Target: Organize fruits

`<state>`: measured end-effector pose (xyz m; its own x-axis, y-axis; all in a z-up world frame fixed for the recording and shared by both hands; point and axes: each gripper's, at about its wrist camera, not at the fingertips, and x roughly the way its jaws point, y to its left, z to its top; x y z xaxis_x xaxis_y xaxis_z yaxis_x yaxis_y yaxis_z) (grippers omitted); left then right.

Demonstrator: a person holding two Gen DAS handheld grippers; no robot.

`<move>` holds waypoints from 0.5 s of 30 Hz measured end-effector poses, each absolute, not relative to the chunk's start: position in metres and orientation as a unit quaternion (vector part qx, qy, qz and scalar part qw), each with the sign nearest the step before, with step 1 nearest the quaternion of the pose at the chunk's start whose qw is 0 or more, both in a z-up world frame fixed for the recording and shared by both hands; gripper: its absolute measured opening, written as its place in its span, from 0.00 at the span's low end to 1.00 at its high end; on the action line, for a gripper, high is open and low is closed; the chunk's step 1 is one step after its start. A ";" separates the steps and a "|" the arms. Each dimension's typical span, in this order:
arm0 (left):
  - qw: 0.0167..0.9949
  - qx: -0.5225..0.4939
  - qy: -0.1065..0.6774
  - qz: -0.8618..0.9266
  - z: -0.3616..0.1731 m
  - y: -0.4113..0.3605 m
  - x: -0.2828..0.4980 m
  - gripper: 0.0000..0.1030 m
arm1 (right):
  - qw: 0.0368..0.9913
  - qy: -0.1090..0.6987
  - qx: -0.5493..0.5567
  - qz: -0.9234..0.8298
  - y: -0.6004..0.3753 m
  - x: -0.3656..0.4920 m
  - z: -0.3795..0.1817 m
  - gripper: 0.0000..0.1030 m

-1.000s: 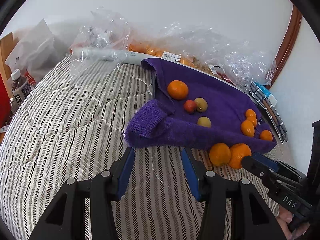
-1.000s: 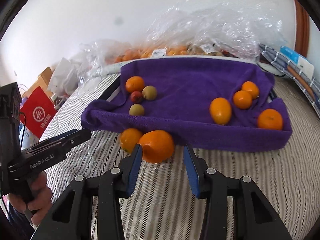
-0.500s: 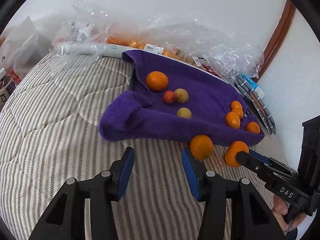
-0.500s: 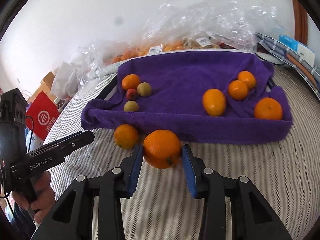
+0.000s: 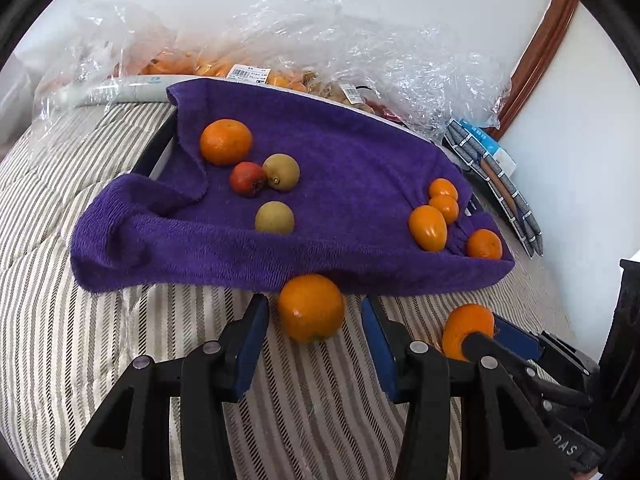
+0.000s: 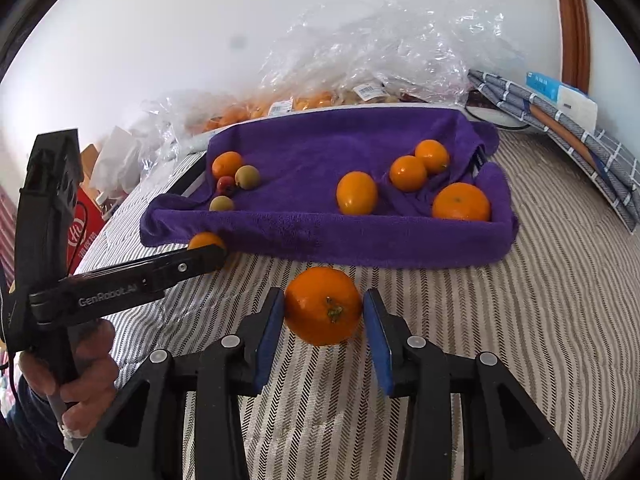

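A purple towel (image 5: 360, 152) lines a tray on the striped bed. On its left lie an orange (image 5: 226, 142), a red fruit (image 5: 248, 177) and two yellow-green fruits (image 5: 281, 172). Several oranges (image 5: 427, 227) sit at its right end. My left gripper (image 5: 316, 336) is open around a loose orange (image 5: 311, 307) on the quilt in front of the towel, with gaps on both sides. My right gripper (image 6: 323, 320) is shut on another orange (image 6: 323, 305), stem towards the camera, just in front of the towel (image 6: 320, 144). The left gripper (image 6: 200, 258) shows at the left of the right wrist view.
Clear plastic bags (image 5: 360, 60) with more fruit are piled along the wall behind the tray. Folded checked cloths and a blue box (image 6: 560, 120) lie at the right. A red bag (image 6: 86, 228) stands beside the bed on the left. A hand (image 6: 76, 372) grips the left tool.
My left gripper has moved right and forward until the loose orange sits between its fingers. My right gripper has closed on its orange and drawn it back from the towel's edge.
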<state>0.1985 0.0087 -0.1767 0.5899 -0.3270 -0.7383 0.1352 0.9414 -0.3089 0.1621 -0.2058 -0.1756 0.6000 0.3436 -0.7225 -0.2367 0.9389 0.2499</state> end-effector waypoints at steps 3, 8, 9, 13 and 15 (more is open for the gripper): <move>0.883 -0.113 0.434 -0.136 -0.179 0.011 0.200 0.31 | 0.888 0.424 0.063 0.168 -0.203 0.167 -0.179 0.41; 0.880 -0.169 0.425 -0.131 -0.177 0.035 0.197 0.31 | 0.884 0.433 0.054 0.165 -0.195 0.173 -0.182 0.41; 0.881 -0.178 0.420 -0.126 -0.176 0.040 0.196 0.31 | 0.882 0.438 0.051 0.164 -0.193 0.175 -0.184 0.41; 0.882 -0.211 0.405 -0.114 -0.173 0.058 0.191 0.31 | 0.878 0.450 0.045 0.156 -0.189 0.179 -0.187 0.41; 0.882 -0.220 0.401 -0.111 -0.173 0.063 0.191 0.31 | 0.880 0.448 0.042 0.151 -0.188 0.178 -0.187 0.40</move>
